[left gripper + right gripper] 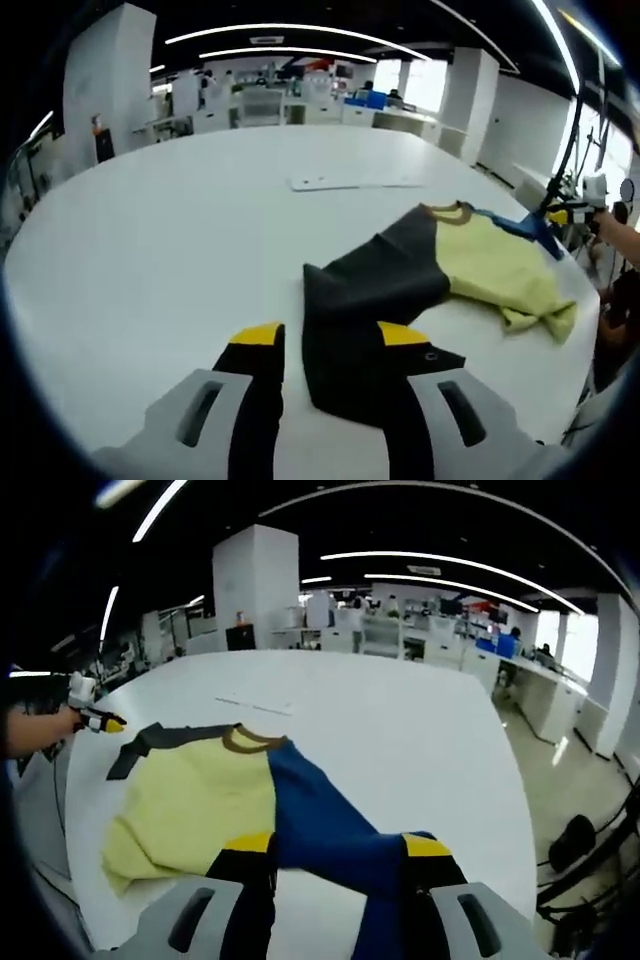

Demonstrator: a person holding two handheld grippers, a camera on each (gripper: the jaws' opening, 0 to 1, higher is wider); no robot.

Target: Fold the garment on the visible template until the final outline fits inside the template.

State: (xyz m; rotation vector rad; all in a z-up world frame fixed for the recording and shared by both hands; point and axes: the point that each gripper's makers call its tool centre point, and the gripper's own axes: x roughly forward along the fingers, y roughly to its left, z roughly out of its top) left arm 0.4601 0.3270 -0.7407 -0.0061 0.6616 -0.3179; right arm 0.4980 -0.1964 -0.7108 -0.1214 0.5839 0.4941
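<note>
Your left gripper (330, 345) holds the black sleeve of the shirt (470, 265) between its jaws, and the shirt lies crumpled on the white table (150, 250). Your right gripper (340, 848) is closed on the blue sleeve, with the yellow body to its left.

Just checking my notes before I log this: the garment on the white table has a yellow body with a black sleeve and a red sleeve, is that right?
Not quite: the second sleeve is blue, not red. The right gripper view shows the garment with its yellow body, a black sleeve on one side and a blue sleeve running toward the right tool. It does lie on the white table.
</note>
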